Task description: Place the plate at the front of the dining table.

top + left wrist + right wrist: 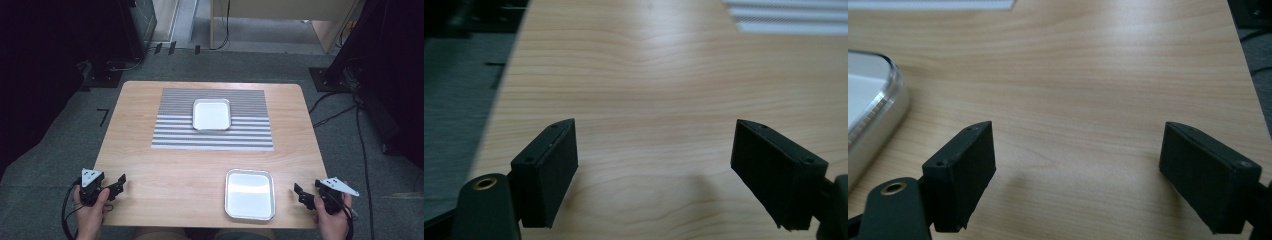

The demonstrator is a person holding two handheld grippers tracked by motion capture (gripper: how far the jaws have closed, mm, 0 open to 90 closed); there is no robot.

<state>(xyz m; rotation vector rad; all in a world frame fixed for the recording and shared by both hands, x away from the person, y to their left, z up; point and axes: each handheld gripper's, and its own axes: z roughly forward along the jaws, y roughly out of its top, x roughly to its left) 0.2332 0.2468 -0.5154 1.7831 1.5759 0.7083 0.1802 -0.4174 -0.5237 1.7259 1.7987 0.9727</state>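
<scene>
The left hand (90, 212) comes in at the table's (165, 175) near left corner and holds the left gripper (116, 185); its grey plate (91, 175) sits on top and a black cable (65, 210) loops off its outer side; in the left gripper view its black jaws stand wide apart with nothing between them, bare wood (649, 125) beneath; the table's left edge and grey floor (454, 125) lie off to that gripper's left, and a corner of the striped mat (789, 20) shows far ahead to its right.

Ahead of both grippers and between them, well apart from either, the mat (212, 137) lies on the far half of the table; its far part has finer stripes than its near part; a small tray (212, 114) rests on it, across the line where the two patterns meet, and looks empty.

Nearer, a larger metal tray (249, 194) sits on bare wood by the near edge, just left of the right gripper (302, 194) and not touching it; it too looks empty; in the right gripper view its rounded rim (878, 115) shows left of the left jaw.

The right hand (331, 217) holds the right gripper at the near right corner, with its grey plate (339, 185) on top; its jaws also stand wide apart, gripping nothing, over bare wood (1083, 100); the table's right edge and floor (1255, 65) run off to its right.
</scene>
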